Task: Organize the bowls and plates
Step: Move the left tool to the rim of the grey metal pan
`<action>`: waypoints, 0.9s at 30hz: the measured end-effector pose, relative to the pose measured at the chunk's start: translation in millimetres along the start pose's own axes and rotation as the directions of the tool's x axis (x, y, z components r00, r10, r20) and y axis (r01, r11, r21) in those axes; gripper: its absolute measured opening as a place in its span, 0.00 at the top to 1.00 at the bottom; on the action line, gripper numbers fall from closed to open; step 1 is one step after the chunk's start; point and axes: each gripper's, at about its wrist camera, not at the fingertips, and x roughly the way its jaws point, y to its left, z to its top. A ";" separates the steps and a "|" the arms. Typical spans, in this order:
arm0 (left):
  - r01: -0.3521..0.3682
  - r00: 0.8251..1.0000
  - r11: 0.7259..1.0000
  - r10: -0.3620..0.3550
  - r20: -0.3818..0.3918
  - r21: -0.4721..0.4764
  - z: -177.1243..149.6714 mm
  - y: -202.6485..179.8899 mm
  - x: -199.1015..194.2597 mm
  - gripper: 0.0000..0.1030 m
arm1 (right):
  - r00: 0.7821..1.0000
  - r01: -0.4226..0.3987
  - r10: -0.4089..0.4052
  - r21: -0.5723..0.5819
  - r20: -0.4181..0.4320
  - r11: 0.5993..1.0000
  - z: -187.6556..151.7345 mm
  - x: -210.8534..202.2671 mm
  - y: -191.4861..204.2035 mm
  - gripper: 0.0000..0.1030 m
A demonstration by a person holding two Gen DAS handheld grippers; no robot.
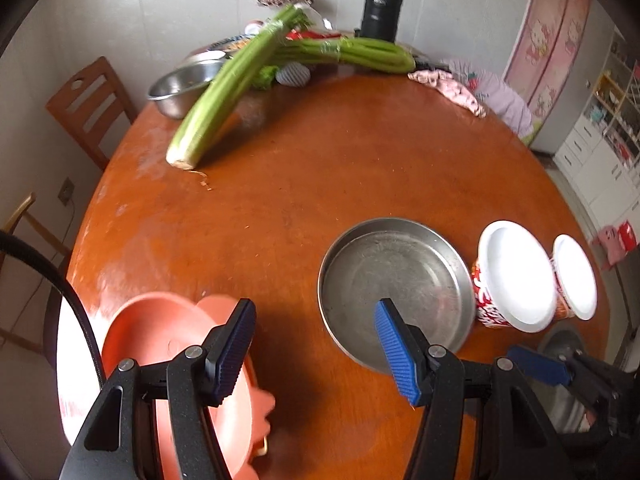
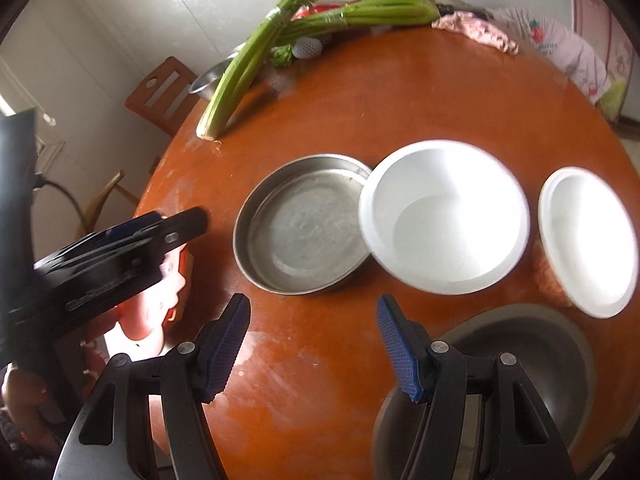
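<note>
Nothing is stacked yet, as far as I can tell: my left gripper point(image 1: 316, 350) hangs with jaws apart and empty over the pink plate point(image 1: 160, 332), then steel pan point(image 2: 302, 224), large white bowl point(image 2: 446, 216), small bowl point(image 2: 588, 240), all separate; my right gripper point(image 2: 314, 346) gapes empty beside the grey bowl point(image 2: 520, 344)

A home dining room: a round wooden desk point(image 1: 304, 168) with wooden chairs point(image 1: 90, 104) against a tiled wall carries celery point(image 1: 224, 92), a steel basin point(image 1: 182, 88) and a thermos point(image 1: 380, 8); a pink cartoon wardrobe point(image 1: 548, 44) and white shelving point(image 1: 608, 128) stand beyond.
</note>
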 end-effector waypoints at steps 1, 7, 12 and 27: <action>0.005 1.000 1.000 -0.005 -0.013 0.005 4.4 0.3 7.0 0.40 | 1.000 0.003 -0.003 0.016 -0.011 1.000 1.1 3.4 0.6 0.35; 0.023 0.997 0.999 -0.021 -0.071 0.022 21.4 0.1 43.0 0.41 | 0.998 0.042 -0.037 0.086 -0.059 0.995 5.8 22.7 1.3 0.35; 0.029 0.995 0.999 -0.026 -0.100 0.029 26.0 0.7 64.5 0.41 | 0.995 0.088 -0.081 0.127 -0.065 0.988 12.8 30.7 -0.9 0.35; 0.070 0.990 0.997 -0.065 -0.125 0.032 32.2 9.9 87.7 0.81 | 0.984 0.167 -0.155 0.159 -0.084 0.973 24.6 52.9 3.2 0.34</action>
